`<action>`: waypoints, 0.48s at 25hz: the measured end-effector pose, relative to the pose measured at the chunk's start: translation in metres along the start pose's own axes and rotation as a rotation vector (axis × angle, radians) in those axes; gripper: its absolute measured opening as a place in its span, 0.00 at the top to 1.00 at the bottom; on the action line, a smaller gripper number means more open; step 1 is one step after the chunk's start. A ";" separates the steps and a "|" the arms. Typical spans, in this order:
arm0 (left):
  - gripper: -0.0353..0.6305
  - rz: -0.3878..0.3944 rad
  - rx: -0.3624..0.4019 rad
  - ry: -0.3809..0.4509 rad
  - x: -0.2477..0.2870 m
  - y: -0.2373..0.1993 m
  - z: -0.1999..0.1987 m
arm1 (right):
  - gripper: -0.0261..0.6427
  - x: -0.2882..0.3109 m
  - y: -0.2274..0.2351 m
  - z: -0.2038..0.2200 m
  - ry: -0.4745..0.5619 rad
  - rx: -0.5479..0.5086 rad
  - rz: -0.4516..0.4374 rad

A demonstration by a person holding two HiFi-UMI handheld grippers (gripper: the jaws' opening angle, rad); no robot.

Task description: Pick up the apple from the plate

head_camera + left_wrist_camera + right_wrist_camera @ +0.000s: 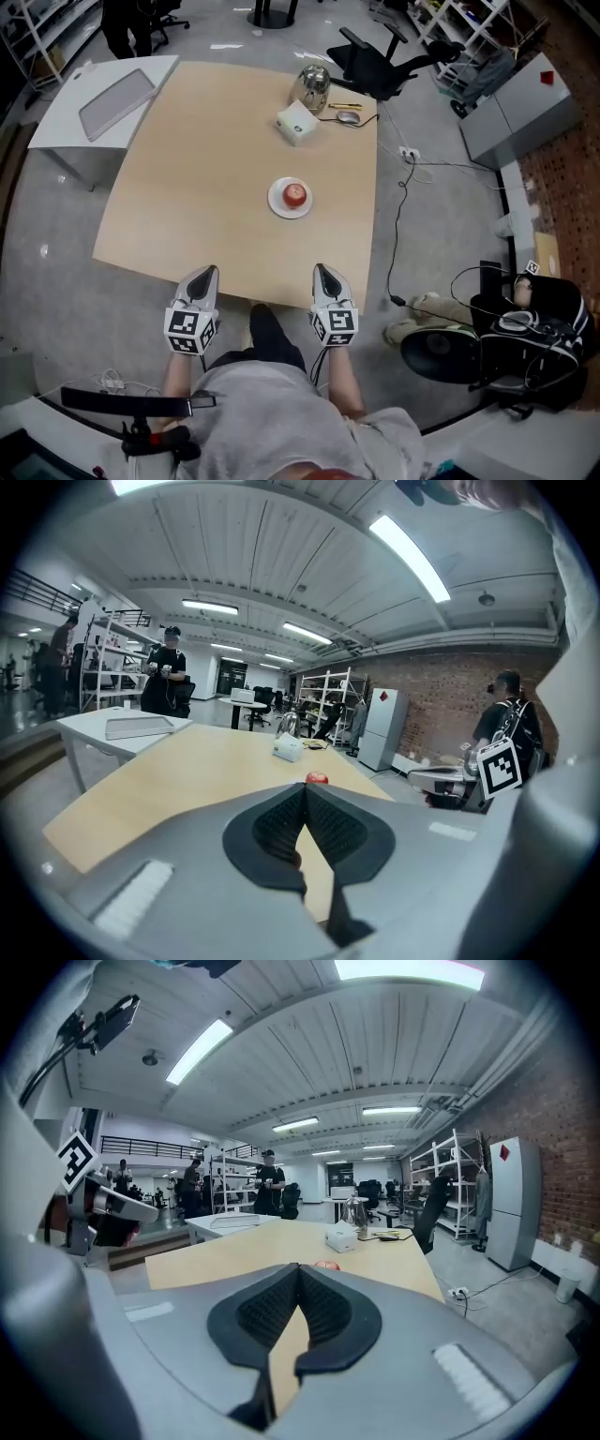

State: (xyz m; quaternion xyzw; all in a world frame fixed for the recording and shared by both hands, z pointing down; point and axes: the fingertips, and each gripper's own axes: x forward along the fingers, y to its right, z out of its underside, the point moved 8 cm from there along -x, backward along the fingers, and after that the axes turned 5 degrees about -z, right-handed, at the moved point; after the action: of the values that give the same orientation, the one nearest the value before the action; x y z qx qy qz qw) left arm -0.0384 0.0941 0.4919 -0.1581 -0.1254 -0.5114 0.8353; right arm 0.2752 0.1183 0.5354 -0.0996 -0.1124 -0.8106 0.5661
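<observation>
A red apple (295,194) rests on a small white plate (278,208) in the middle of the tan table (187,187). My left gripper (205,274) and right gripper (322,271) hover over the table's near edge, well short of the plate. Both are shut with nothing between the jaws. The apple (317,778) peeks just above the closed tips of the left gripper (305,789) in its own view. In the right gripper view only the top of the apple (327,1265) shows beyond the right gripper (298,1268).
At the far end of the table stand a metal kettle (313,86), a white box (297,123) and a computer mouse (348,117). A white side table (66,108) holds a grey tray (115,101). A black office chair (375,64) stands behind. A cable (401,202) and bags (525,342) lie on the floor at right.
</observation>
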 end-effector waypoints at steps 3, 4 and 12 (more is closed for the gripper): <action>0.92 -0.017 -0.010 -0.024 0.017 -0.003 -0.003 | 0.95 0.022 0.014 -0.004 -0.011 0.002 -0.017; 0.92 -0.021 -0.013 -0.032 0.023 -0.004 -0.003 | 0.95 0.029 0.018 -0.004 -0.015 0.003 -0.025; 0.92 -0.047 -0.032 -0.078 0.022 -0.008 -0.007 | 0.95 0.059 0.022 -0.009 -0.061 -0.010 -0.063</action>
State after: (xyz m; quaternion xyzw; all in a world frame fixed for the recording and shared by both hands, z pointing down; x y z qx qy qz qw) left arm -0.0357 0.0694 0.4948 -0.1883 -0.1533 -0.5261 0.8150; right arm 0.2760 0.0559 0.5457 -0.1235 -0.1288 -0.8250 0.5362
